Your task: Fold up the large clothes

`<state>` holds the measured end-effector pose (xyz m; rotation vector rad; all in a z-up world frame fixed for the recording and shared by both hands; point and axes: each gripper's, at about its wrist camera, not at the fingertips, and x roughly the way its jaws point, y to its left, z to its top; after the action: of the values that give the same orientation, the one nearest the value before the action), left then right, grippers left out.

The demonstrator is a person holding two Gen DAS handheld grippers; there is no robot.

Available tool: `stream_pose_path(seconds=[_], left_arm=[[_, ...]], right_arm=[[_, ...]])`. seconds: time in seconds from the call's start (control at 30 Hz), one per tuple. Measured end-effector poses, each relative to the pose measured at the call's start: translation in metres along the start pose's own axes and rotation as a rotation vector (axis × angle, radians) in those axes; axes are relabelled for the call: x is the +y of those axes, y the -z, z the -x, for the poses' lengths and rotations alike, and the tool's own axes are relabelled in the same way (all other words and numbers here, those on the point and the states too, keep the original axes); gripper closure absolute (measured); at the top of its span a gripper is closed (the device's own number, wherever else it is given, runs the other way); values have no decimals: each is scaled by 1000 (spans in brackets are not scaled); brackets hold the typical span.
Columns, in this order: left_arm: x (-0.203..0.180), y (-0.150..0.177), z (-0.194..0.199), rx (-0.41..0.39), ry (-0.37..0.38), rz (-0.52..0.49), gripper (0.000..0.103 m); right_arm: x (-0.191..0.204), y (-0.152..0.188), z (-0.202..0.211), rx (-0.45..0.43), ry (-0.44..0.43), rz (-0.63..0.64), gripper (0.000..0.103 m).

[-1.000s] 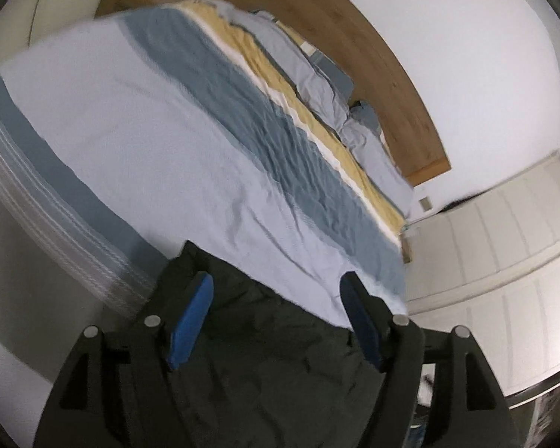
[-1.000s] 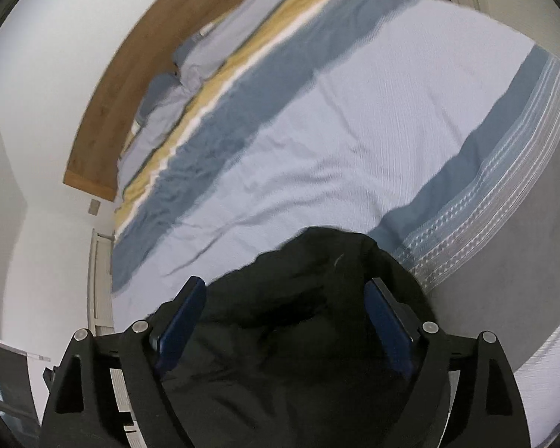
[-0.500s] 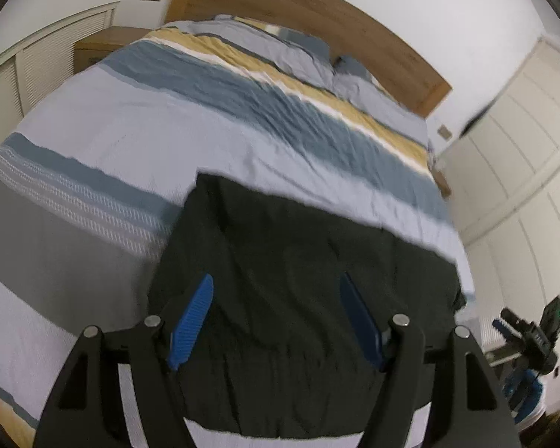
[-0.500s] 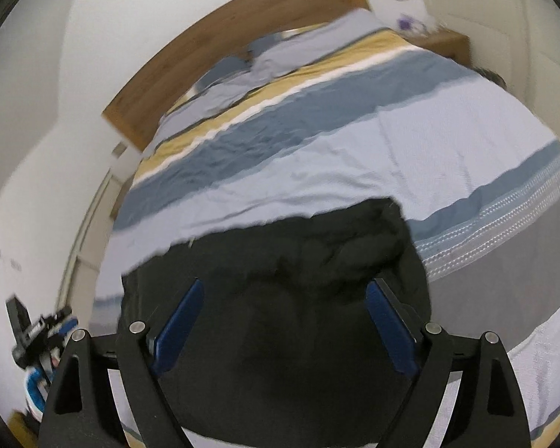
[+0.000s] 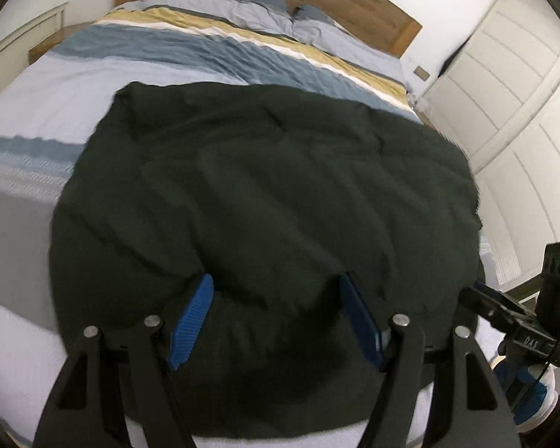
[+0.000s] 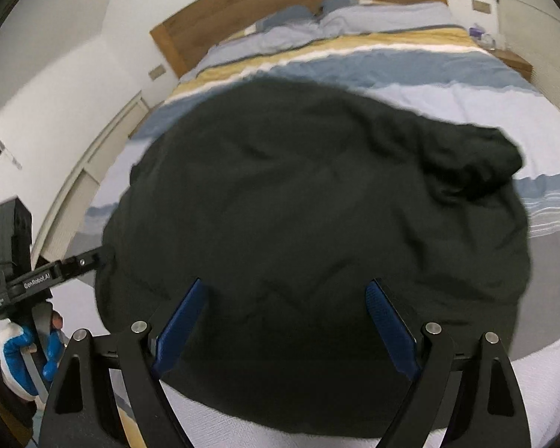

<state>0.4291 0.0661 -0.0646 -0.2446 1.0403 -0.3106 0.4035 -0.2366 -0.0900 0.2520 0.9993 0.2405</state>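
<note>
A large dark, near-black garment (image 5: 265, 194) lies spread across the foot of the bed, wrinkled, with one bunched corner at the right (image 6: 474, 164). My left gripper (image 5: 276, 280) hovers over its near edge, blue pads (image 5: 190, 321) apart, the cloth lying under and between them without being pinched. My right gripper (image 6: 284, 283) stands open wider over the same near edge, also gripping nothing. Each gripper shows at the side of the other's view: the right one (image 5: 519, 321) and the left one (image 6: 44, 276), held by a hand in a blue and white glove (image 6: 22, 354).
The bed (image 5: 56, 104) has a striped cover in pale blue, slate blue, yellow and grey, with pillows (image 5: 265, 11) against a wooden headboard (image 6: 280, 11). White wardrobe doors (image 5: 515, 112) stand close on one side and a wooden nightstand (image 6: 515, 61) on the other.
Both views have rolled level and moved in closer. The garment, earlier a small bunch near the jaws, now lies spread wide over the bed. Each gripper has come into the other's view.
</note>
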Motion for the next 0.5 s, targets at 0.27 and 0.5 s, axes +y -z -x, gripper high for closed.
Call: stream_pose_path(seconds=[0.27,0.5], left_arm=[[-16,-60,-68,29,-76,-98,34],[-28,-129,-119,52,-164,-130,34]], right_arm=[[-6,-48,-59,1,49,56,15],[-30,-110,-108,22,88,29,14]])
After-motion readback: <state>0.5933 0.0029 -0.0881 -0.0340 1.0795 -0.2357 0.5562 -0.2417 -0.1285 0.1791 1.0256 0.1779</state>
